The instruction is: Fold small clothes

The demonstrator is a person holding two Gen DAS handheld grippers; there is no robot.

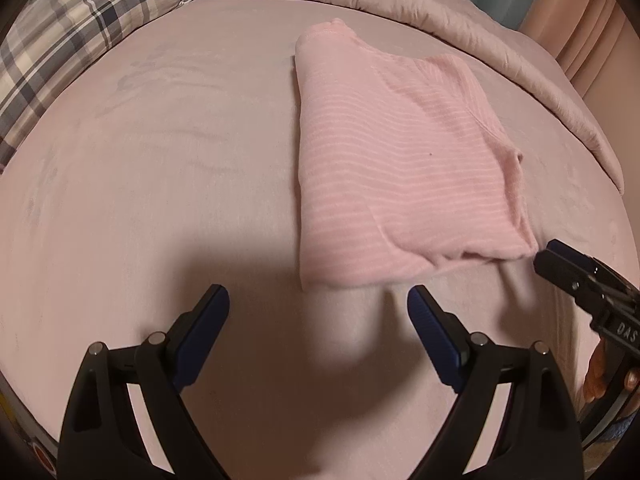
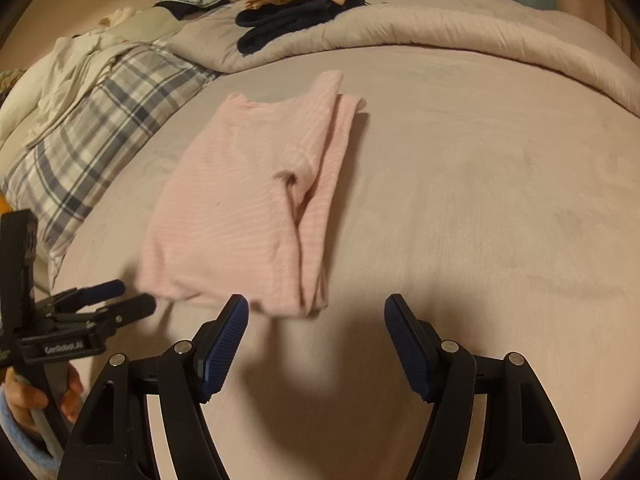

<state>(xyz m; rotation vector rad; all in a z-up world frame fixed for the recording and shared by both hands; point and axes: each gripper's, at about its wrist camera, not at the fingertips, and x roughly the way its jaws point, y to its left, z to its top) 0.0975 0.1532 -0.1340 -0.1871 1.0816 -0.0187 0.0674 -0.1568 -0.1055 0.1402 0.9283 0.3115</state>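
The pink striped top lies flat on the bed, already folded lengthwise into a narrow panel, its near hem just ahead of both sets of jaws. A crosswise fold looks left to do. The left gripper and right gripper both tilt down over the sheet, jaws apart and empty, clear of the cloth. Darker clothes sit well beyond on the quilt

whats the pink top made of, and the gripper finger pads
Pink top: looks like a soft, thin knit, matte, with fine pale stripes and limp folded edges; the exact fibre can't be told. Left gripper finger pads: dark blue, ribbed, probably rubber or soft plastic, on glossy black plastic arms.
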